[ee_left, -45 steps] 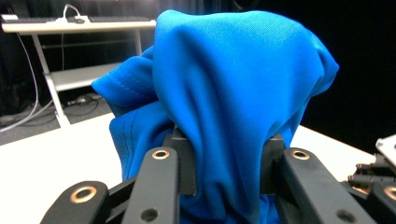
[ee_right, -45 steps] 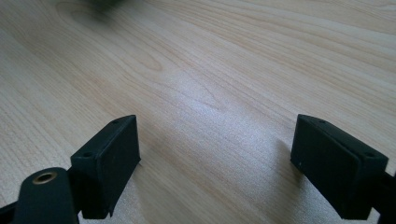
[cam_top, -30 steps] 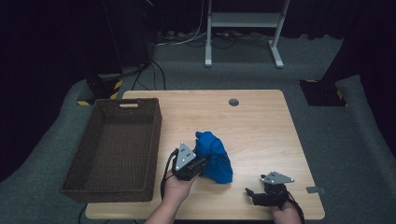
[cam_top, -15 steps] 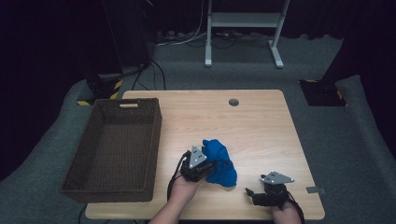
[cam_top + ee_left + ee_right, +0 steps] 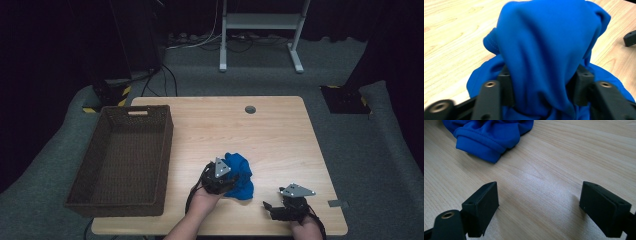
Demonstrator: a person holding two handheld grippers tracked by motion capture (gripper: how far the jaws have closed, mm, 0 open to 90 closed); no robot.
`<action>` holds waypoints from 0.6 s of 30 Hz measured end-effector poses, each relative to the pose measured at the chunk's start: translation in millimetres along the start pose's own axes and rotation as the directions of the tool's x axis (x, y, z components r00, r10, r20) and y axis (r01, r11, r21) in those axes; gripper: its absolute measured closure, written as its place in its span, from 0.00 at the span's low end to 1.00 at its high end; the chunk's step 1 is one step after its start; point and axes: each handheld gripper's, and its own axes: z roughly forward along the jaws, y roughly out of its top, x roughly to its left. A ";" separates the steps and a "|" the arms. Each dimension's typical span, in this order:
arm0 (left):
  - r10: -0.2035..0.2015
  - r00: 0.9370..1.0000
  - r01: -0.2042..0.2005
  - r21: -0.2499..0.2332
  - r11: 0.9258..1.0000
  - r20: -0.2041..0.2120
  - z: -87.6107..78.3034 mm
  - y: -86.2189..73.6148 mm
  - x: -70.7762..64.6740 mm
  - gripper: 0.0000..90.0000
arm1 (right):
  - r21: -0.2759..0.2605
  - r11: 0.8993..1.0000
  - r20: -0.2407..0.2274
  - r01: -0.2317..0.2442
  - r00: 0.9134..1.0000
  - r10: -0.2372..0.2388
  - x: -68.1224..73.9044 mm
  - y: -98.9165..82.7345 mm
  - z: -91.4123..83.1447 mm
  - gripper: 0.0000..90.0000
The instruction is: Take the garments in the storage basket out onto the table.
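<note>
The left hand-held gripper (image 5: 541, 82) has just been opening with the blue cloth (image 5: 239, 172) bunched between its half-spread jaws on the desk (image 5: 280, 135), while the right hand-held gripper (image 5: 539, 205), at the cloth's four o'clock, gapes empty.

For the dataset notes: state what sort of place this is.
Probably a lab or studio set up for recording: a lone wooden table on grey carpet, black curtains around it, cables and a metal stand behind, and a wicker basket beside a blue cloth.
</note>
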 end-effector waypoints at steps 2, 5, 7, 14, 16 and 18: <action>0.008 1.000 -0.008 0.008 1.000 -0.014 -1.5 0.2 -0.2 0.43 | 0.000 1.000 -0.001 -0.001 1.000 0.001 -0.1 0.0 0.0 0.17; 0.001 1.000 -0.001 0.009 1.000 -0.029 -5.0 -0.9 0.6 0.35 | 0.000 1.000 0.001 0.001 1.000 -0.001 0.1 0.0 0.1 0.17; 0.000 0.999 0.001 0.008 1.000 -0.038 -8.2 -2.2 0.9 0.29 | 0.001 1.000 0.002 0.002 1.000 -0.002 0.3 0.0 0.1 0.17; -0.010 1.000 0.010 -0.008 1.000 -0.028 -20.9 -8.6 3.3 0.25 | 0.001 1.000 0.003 0.003 1.000 -0.003 0.4 0.1 0.1 0.17; -0.032 0.999 0.032 -0.018 0.999 -0.018 -25.9 -11.0 4.1 0.24 | 0.001 1.000 0.002 0.003 1.000 -0.003 0.4 0.1 0.1 0.17; -0.048 0.999 0.048 -0.030 0.998 -0.010 -31.6 -13.9 4.0 0.24 | 0.000 1.000 0.000 0.001 1.000 -0.001 0.1 0.0 0.0 0.17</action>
